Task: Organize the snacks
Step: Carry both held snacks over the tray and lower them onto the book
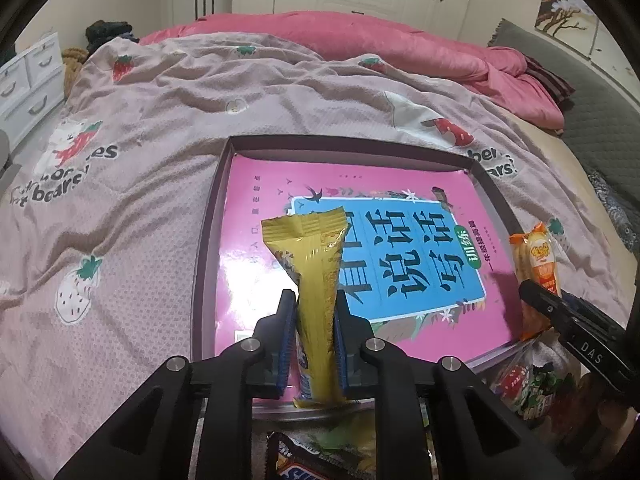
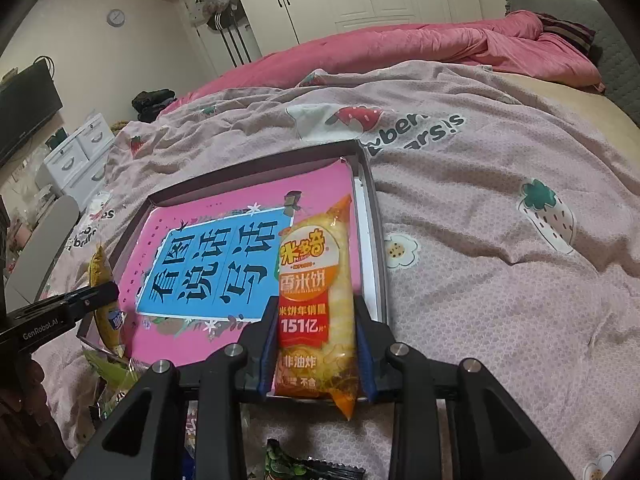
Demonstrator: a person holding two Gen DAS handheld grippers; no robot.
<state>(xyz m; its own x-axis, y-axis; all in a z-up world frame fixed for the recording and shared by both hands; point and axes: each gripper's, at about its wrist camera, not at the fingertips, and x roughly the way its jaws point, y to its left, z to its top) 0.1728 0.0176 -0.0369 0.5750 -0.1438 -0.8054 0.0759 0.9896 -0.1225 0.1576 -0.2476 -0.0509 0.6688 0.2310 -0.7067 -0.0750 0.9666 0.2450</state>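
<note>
1. Left wrist view: a long yellow foil snack packet (image 1: 316, 300) is clamped upright between the narrowed blue-padded fingers of the left gripper (image 1: 314, 320), above the near left part of the tray.
2. A shallow dark-rimmed cardboard tray (image 1: 208, 240) is laid on a pink strawberry-print bedspread (image 1: 120, 184); a pink book with a blue title panel (image 1: 400, 256) is lying inside it.
3. Right wrist view: an orange rice-cracker packet (image 2: 316, 300) is gripped by the right gripper (image 2: 316, 344), over the tray's right edge.
4. Loose snack packets (image 1: 532, 392) are seen near the tray's near right corner.
</note>
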